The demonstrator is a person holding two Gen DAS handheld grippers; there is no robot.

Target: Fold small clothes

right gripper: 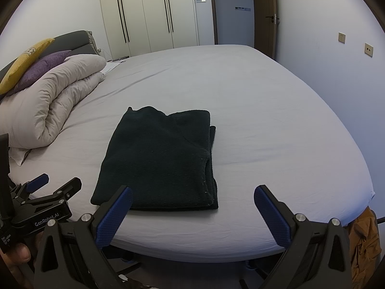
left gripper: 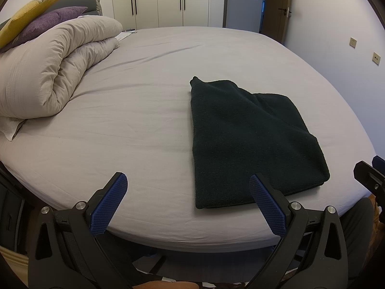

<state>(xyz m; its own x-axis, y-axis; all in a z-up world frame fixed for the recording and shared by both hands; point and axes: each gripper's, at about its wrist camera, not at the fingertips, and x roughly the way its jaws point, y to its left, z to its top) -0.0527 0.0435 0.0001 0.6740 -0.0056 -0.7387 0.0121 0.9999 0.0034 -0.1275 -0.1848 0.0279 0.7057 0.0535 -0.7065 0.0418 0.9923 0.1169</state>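
- Our left tongs stand wide apart, holding nothing.
- Our right tongs are also apart and empty.
- The folded dark garment lies on the bed, just ahead, between both tongs.

Your bed, grey sheet: folded dark garment near its front edge; rolled duvet at far left.

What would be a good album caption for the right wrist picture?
Open right gripper hovers at the bed edge before a folded dark garment; the open left gripper waits alongside.
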